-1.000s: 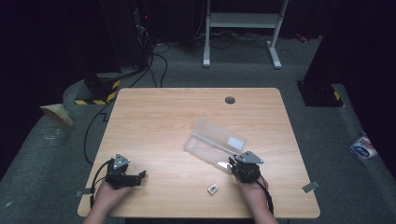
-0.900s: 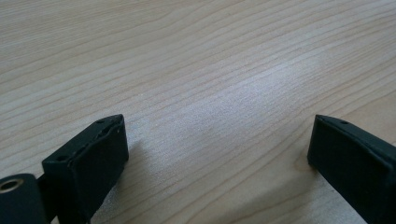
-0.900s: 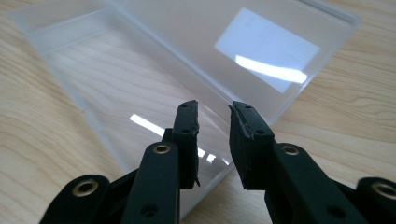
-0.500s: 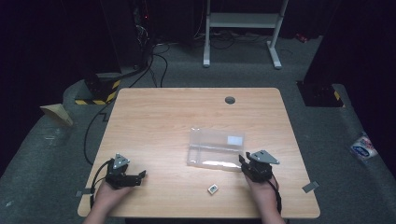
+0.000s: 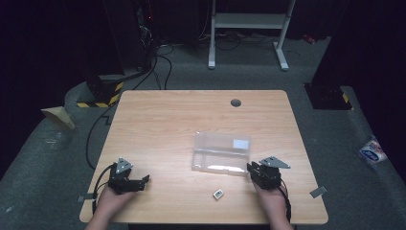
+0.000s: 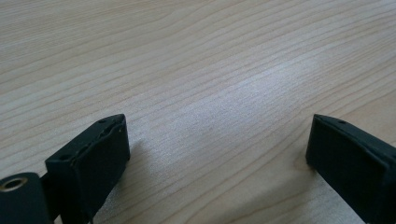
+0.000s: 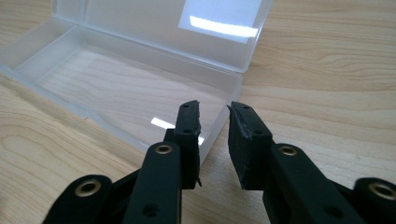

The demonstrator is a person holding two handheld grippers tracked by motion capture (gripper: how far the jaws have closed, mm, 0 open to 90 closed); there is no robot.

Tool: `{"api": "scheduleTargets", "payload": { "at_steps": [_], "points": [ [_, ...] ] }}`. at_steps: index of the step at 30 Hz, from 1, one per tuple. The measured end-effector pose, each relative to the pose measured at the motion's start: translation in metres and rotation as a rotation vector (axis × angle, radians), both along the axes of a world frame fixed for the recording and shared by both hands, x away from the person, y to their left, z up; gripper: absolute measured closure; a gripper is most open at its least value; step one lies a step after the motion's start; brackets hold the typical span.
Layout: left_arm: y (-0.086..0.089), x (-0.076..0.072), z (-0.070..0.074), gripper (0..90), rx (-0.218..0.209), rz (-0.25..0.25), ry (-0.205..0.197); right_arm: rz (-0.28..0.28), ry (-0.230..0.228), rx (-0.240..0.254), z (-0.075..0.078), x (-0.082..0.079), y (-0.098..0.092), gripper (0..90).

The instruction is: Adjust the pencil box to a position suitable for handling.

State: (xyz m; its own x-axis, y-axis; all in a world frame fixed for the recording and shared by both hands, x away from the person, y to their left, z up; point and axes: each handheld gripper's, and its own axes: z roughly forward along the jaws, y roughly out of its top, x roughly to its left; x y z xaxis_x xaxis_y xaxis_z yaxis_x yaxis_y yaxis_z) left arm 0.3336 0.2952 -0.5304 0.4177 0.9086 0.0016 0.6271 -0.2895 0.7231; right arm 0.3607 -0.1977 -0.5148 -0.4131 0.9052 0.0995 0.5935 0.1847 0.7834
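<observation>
Jaws of the right gripper (image 7: 214,116) had just been closing, straddling the box (image 5: 221,152) end wall, narrowly apart; left gripper (image 6: 217,144) gaped wide over bare table (image 5: 158,120).

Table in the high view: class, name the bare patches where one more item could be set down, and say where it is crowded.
Free: the far half of the table, from the clear plastic case back to the round grommet, and the stretch between the left gripper and the case. Crowded: the near right corner, where the case, the small white piece and the right gripper lie close together.
</observation>
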Motion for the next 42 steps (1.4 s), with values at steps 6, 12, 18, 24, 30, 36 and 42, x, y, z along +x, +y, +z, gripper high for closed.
{"api": "scheduleTargets", "payload": {
  "at_steps": [6,12,18,24,30,36,42],
  "points": [
    [0.000,0.001,0.000,6.5,0.001,-0.007,0.000,0.020,-0.007,-0.027,-0.003,0.002,0.007,75.9],
    [0.000,0.001,0.000,6.5,0.002,-0.009,-0.002,0.025,-0.014,-0.040,-0.004,0.006,0.015,76.2],
    [0.000,0.001,0.000,6.5,0.002,-0.008,-0.002,0.036,-0.017,-0.046,-0.005,0.013,0.024,77.9],
    [0.000,0.001,0.000,6.5,0.002,-0.008,-0.002,0.058,-0.022,-0.051,-0.005,0.017,0.030,78.2],
    [0.000,0.001,0.000,6.5,0.002,-0.007,-0.002,0.058,-0.026,-0.055,-0.005,0.020,0.032,79.3],
    [0.000,0.001,0.000,6.5,0.002,-0.007,-0.002,0.058,-0.024,-0.054,-0.005,0.020,0.033,79.3],
    [0.000,0.001,0.000,6.5,0.002,-0.007,-0.002,0.060,-0.025,-0.055,-0.005,0.020,0.033,79.2]
  ]
}}
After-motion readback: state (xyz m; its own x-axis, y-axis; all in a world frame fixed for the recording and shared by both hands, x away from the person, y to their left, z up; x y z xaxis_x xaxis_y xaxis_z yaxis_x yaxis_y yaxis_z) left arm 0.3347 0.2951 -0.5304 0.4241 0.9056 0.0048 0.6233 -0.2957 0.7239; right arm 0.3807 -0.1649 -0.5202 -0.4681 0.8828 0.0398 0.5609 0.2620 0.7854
